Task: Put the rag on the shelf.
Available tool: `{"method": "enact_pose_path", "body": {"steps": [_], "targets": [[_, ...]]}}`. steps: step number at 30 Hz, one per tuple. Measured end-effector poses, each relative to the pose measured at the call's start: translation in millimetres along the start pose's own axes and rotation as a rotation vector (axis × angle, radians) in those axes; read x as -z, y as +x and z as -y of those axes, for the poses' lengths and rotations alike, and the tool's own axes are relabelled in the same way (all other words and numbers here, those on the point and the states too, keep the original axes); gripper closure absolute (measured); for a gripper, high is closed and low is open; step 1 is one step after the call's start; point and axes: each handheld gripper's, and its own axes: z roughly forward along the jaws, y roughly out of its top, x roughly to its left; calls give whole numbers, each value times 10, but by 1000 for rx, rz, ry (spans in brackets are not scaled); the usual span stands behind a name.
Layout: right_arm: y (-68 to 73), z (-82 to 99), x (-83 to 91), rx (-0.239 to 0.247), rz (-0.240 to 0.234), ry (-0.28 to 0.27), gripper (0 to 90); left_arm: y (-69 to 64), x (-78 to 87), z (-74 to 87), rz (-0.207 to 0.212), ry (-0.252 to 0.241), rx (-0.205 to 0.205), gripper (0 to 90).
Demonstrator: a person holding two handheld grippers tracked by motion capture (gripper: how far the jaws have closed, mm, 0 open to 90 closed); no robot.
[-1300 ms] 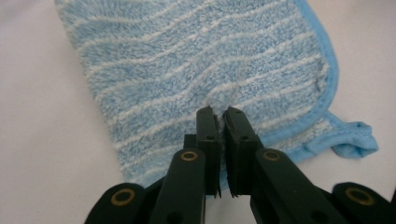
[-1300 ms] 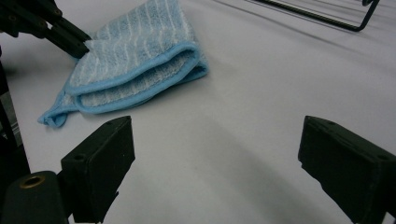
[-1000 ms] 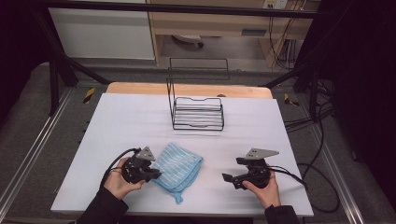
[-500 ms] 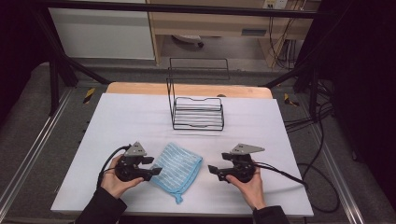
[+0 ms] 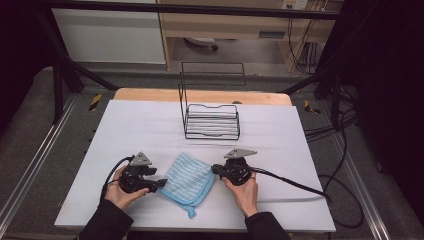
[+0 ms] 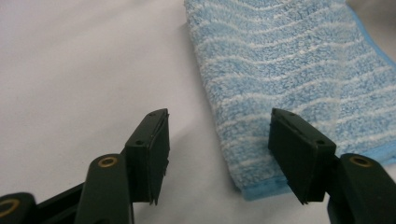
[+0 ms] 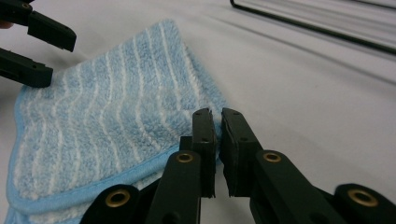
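Right gripper (image 7: 217, 154) has just been closing, and its jaws now stand nearly pressed together at the cloth's (image 5: 190, 179) near corner, at about three o'clock of it in the high view; whether any fabric sits in the thin gap between the pads I cannot tell. Left gripper (image 6: 219, 156) has just been opening: its jaws are spread, one pad over the bare white table (image 5: 300, 150), the other over the cloth's edge at about nine o'clock, nothing pinched. The blue striped cloth lies folded and flat between the two hands, with the wire rack (image 5: 211, 120) well apart at twelve o'clock. To do this step well, I judge each gripper should take all layers at its corner before lifting, keeping the pads low so no layer slips free. No brand, label or writing can be read anywhere.
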Motion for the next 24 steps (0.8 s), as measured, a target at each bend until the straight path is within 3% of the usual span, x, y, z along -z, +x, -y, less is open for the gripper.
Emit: {"method": "enact_pose_path", "body": {"steps": [6, 7, 8, 9, 12, 14, 18, 24], "targets": [[-40, -30, 28, 30, 22, 18, 832, 2, -36, 14, -2, 8, 1, 412], [-47, -46, 39, 22, 9, 24, 796, -3, -45, 17, -3, 10, -3, 419], [-48, -85, 77, 2, -2, -7, 696, -11, -53, 20, -3, 18, -8, 434], [-55, -112, 97, -10, -11, -27, 653, -16, -60, 20, -3, 24, -13, 441], [-68, -148, 100, -34, -7, -56, 581, -25, -77, 22, 0, 27, -19, 458], [-78, -118, -17, -38, 25, -15, 558, -31, -80, 27, 3, 32, -24, 492], [-77, -35, -114, -18, 49, 31, 560, -35, -88, 35, 11, 39, -24, 521], [-87, 19, -224, -12, 48, 37, 569, -66, -95, 36, 25, 53, -21, 610]]}}
